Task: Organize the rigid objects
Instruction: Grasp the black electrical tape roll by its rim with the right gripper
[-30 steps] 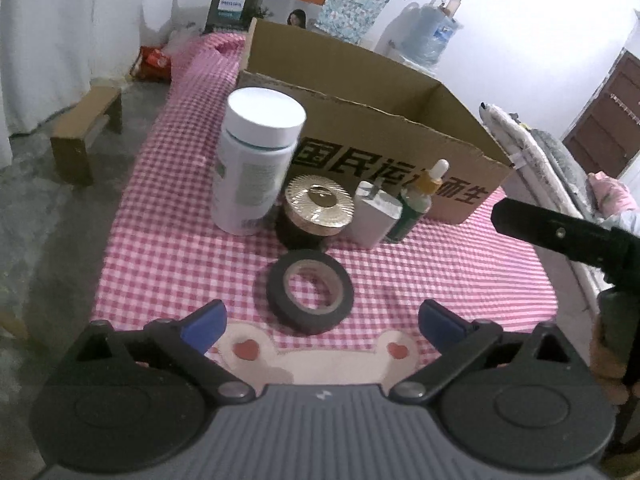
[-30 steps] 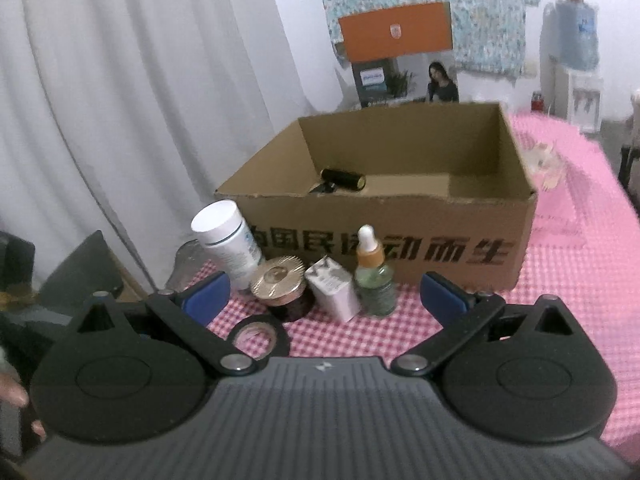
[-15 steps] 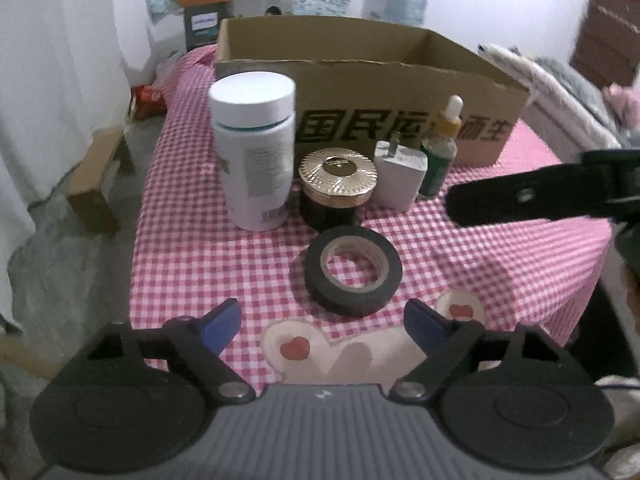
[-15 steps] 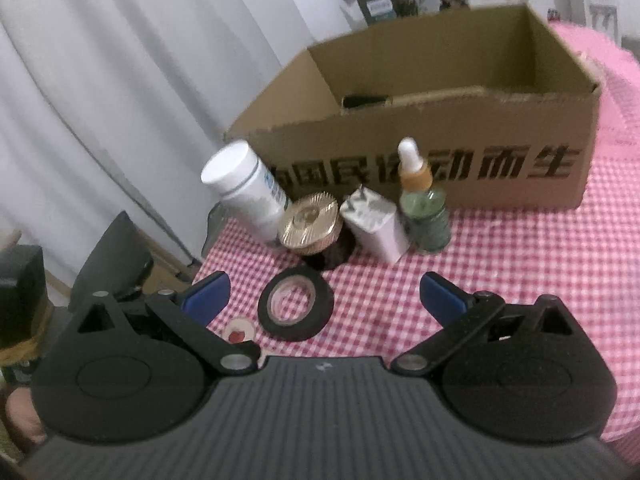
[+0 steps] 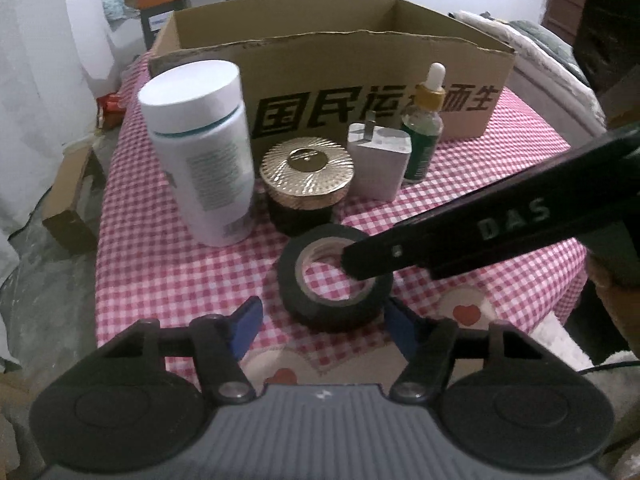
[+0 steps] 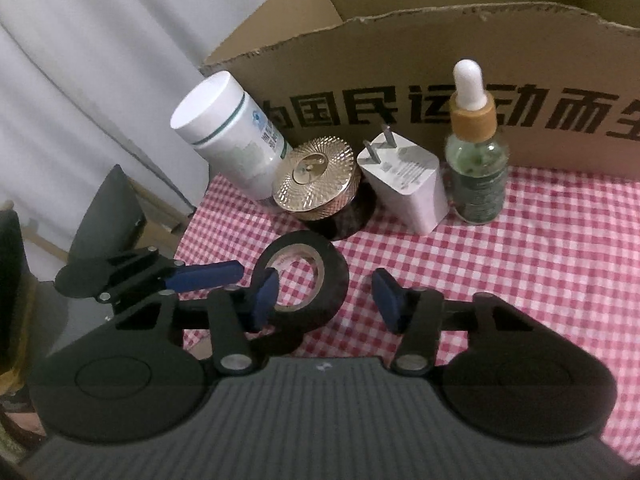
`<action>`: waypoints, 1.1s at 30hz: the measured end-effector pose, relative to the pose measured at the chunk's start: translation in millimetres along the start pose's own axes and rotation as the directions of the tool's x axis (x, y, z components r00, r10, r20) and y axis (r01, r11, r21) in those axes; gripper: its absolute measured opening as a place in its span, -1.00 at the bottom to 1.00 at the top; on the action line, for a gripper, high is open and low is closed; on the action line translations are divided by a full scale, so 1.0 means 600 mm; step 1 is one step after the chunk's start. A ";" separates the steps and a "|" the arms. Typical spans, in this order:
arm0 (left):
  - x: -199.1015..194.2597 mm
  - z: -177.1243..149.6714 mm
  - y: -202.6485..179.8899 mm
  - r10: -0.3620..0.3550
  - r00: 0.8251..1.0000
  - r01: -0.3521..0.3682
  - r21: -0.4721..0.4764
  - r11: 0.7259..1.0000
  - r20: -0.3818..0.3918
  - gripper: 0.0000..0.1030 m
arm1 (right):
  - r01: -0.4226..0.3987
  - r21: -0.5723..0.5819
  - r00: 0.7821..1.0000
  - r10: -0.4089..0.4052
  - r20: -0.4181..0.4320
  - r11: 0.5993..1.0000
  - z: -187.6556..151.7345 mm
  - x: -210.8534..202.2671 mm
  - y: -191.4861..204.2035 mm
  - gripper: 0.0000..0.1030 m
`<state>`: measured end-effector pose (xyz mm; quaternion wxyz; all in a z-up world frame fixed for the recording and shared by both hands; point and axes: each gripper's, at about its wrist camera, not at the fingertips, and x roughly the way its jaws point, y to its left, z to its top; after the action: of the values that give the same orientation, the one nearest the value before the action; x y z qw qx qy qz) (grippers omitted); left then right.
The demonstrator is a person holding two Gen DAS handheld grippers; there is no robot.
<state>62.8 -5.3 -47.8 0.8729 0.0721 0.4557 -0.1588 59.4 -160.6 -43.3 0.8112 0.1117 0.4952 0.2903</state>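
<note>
A black tape roll (image 5: 335, 282) (image 6: 316, 276) lies flat on the checked cloth. My left gripper (image 5: 322, 323) is open, its blue pads on either side of the roll's near edge. My right gripper (image 6: 327, 295) is open, its left pad over the roll's hole, its right pad outside the roll. The right gripper's finger (image 5: 460, 236) crosses over the roll in the left wrist view. Behind stand a white bottle (image 5: 200, 152), a gold-lidded jar (image 5: 306, 184), a white plug charger (image 5: 378, 166) and a green dropper bottle (image 5: 422, 128).
An open cardboard box (image 5: 360, 60) (image 6: 440, 60) with black characters stands behind the row of objects. The table's left edge (image 5: 100, 240) drops to the floor, where a small wooden bench (image 5: 72, 208) stands. White curtains hang at the left.
Both grippers have moved down and in towards the tape roll. The right gripper's finger now reaches over the roll. The left gripper's pads now straddle it.
</note>
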 end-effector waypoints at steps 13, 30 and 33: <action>0.005 0.012 -0.039 -0.066 0.998 0.066 0.040 0.997 0.014 0.17 | 0.032 -0.031 0.999 -0.032 0.001 0.999 -0.009 -0.008 -0.010 -0.52; 0.019 0.018 -0.077 -0.074 0.997 0.074 0.148 0.986 -0.007 0.28 | 0.084 -0.070 0.996 -0.084 0.000 0.994 -0.025 -0.025 -0.022 -0.53; 0.021 0.020 -0.079 -0.062 0.998 0.062 0.153 0.986 -0.002 0.29 | 0.088 -0.087 0.996 -0.088 0.003 0.992 -0.024 -0.024 -0.020 -0.53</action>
<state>62.4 -55.9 -50.1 0.8600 0.1244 0.4432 -0.2204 46.4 -180.3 -45.6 0.8271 0.0540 0.4869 0.2755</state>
